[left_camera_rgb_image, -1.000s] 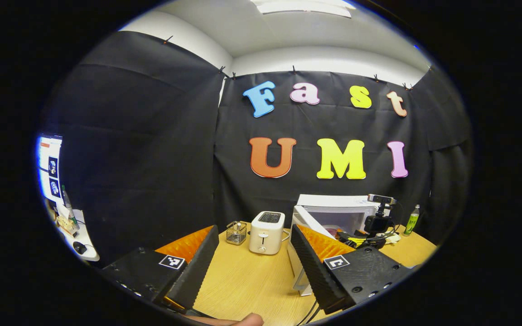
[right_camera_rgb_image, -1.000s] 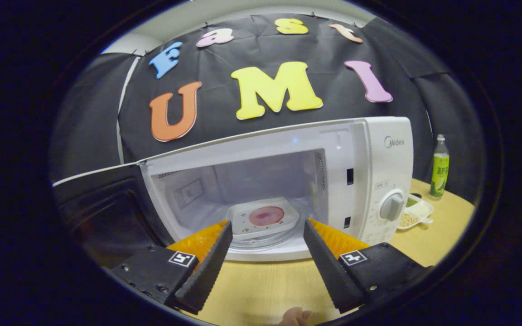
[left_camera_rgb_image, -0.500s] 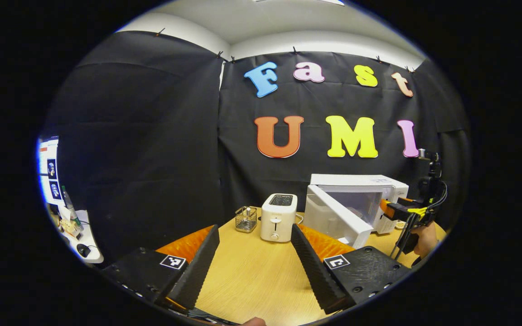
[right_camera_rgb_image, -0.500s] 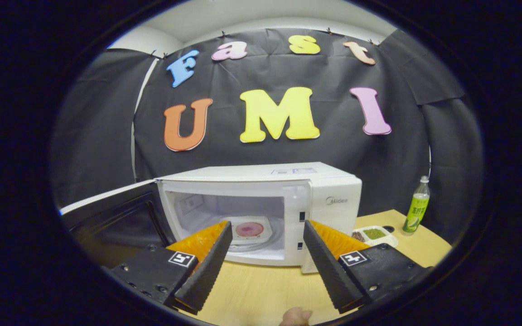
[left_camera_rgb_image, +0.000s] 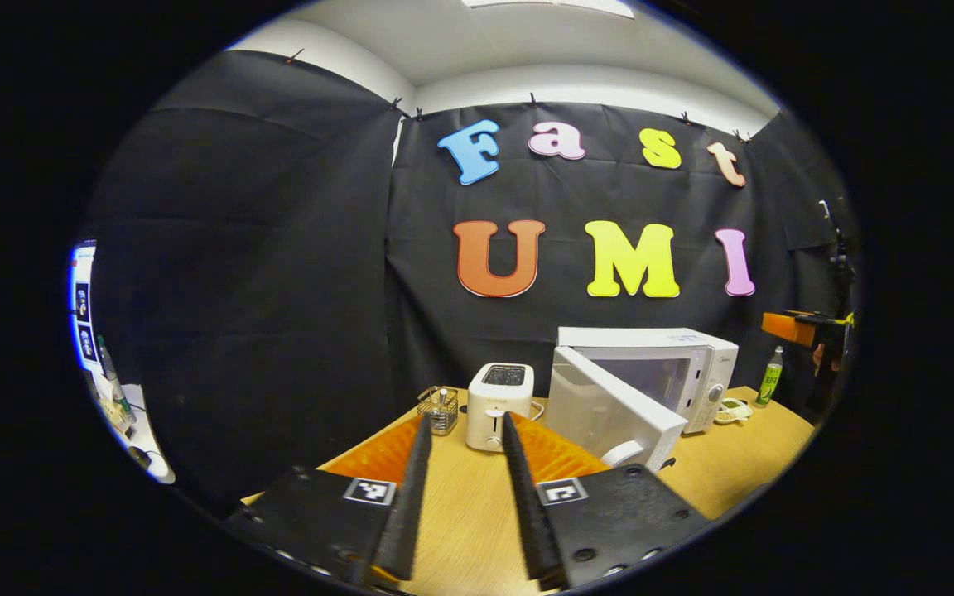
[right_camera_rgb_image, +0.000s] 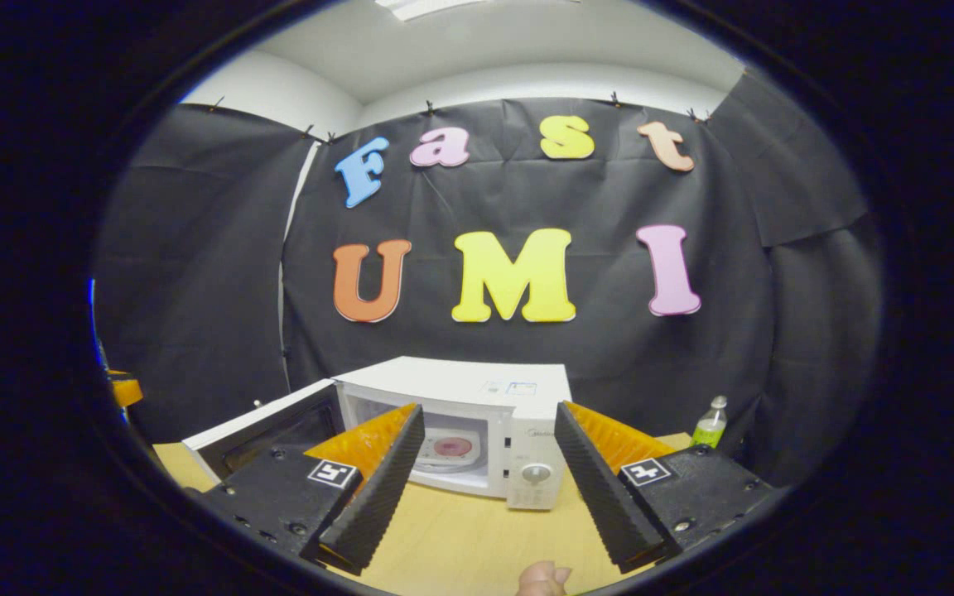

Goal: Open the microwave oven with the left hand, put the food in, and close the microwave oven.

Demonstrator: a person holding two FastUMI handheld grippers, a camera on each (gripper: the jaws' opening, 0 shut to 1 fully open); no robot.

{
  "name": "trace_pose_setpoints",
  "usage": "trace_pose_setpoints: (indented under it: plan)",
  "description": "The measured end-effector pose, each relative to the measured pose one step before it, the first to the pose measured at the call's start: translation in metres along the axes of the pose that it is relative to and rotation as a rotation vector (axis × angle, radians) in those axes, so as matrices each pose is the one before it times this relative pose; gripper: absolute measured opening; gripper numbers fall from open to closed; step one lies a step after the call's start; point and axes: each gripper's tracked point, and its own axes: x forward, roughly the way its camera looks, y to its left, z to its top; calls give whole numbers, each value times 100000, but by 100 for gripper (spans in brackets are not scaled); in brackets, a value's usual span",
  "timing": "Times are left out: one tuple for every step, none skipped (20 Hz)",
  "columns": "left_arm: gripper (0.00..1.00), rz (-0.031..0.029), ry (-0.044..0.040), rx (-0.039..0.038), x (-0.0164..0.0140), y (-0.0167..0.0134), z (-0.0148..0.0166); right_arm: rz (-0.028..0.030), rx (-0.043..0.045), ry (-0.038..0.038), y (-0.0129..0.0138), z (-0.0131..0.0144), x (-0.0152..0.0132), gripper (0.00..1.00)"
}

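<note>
The white microwave (right_camera_rgb_image: 477, 389) stands on the wooden table with its door (right_camera_rgb_image: 262, 422) swung open to the left. Inside it, a white plate with a round pink food (right_camera_rgb_image: 452, 447) lies on the turntable. My right gripper (right_camera_rgb_image: 489, 410) is open and empty, well back from the oven and above table height. My left gripper (left_camera_rgb_image: 466, 416) has its fingers close together with a narrow gap and nothing between them. In the left gripper view the microwave (left_camera_rgb_image: 667, 356) and its open door (left_camera_rgb_image: 609, 410) stand ahead to the right. The right gripper (left_camera_rgb_image: 808, 331) is at the far right edge.
A white toaster (left_camera_rgb_image: 498, 393) and a small wire basket (left_camera_rgb_image: 440, 410) stand left of the microwave. A green bottle (right_camera_rgb_image: 709, 430) and a small dish (left_camera_rgb_image: 729, 410) are on its right. Bare wooden table (right_camera_rgb_image: 460, 546) lies in front of the oven.
My right gripper has pulled back and up from the microwave's mouth, leaving the plate inside. My left gripper's fingers have drawn closer together, and it has backed away from the door.
</note>
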Motion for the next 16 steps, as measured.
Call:
trace_pose_setpoints:
  plan:
    - [19, -1078, 1738, -504, 113, -55, -824, -3124, -2038, -3276, -1104, 1386, -1212, 91]
    - [0, -75, 1667, -324, -125, 13, -881, -2515, -1927, -1497, -1104, 831, -1404, 100]
    - [4, -2406, 3856, -178, -442, -472, -1476, -1098, -1305, -999, -687, 527, -1225, 100]
    - [0, -1638, -260, 10, 181, -153, -309, -76, -357, -306, -303, 408, -1281, 100]
    - [0, -1828, -353, 1039, 54, -348, -375, 461, 605, -124, -353, 513, -980, 91]
    - [0, -1094, -1085, 1024, -29, -356, -178, 424, 275, 24, -538, 235, -870, 91]
    - [0, -1496, -594, 839, 233, -355, -290, -396, -92, 468, -757, 171, -709, 100]
    - [0, -1673, 619, -320, 419, -532, -493, -882, -930, 97, -888, 57, -631, 92]
    - [0, -1528, -98, -1117, 326, -578, -340, -1715, -412, -259, -1108, 226, -563, 100]
    - [0, -2915, -894, -1937, 135, -739, -122, -1807, 302, -843, -819, 284, -933, 100]
    - [0, -4528, -919, -2247, 183, -1221, -127, -1228, 308, -792, -689, 108, -502, 100]
    - [0, -4577, -1163, -1397, 49, -1440, -148, -843, 199, -614, -697, 169, -421, 96]
    - [0, -3748, -1914, -485, 185, -1063, 17, -772, 255, -810, -644, 267, -325, 96]
    - [0, -3986, -394, -492, 439, -1080, -292, -990, 10, -562, -579, 124, -165, 96]
    - [0, -2454, 135, -217, 421, -875, -322, -1405, -158, -831, -656, 106, -118, 100]
    - [0, -1451, 692, 177, 705, -488, -269, -959, -430, -502, -605, 56, -165, 100]
